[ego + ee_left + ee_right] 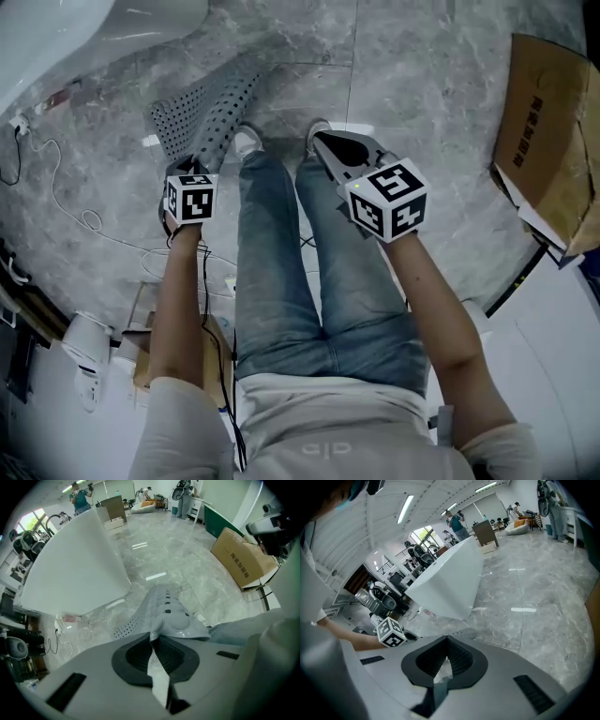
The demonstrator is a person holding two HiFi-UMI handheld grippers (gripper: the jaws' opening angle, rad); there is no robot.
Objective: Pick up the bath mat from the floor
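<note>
I am pinching one edge of the mat [211, 105] in my left gripper [153, 638], and it is hanging down toward the grey marble floor [422, 84] by my shoes. My right gripper [446, 638] is pressed together, carrying nothing. A white tub [56, 37] is standing at left, a cardboard box [548, 141] at right.

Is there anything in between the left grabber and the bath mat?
No, nothing is in the way. The left gripper is already shut on an edge of the bath mat. The mat hangs down from its jaws toward the grey floor.
</note>
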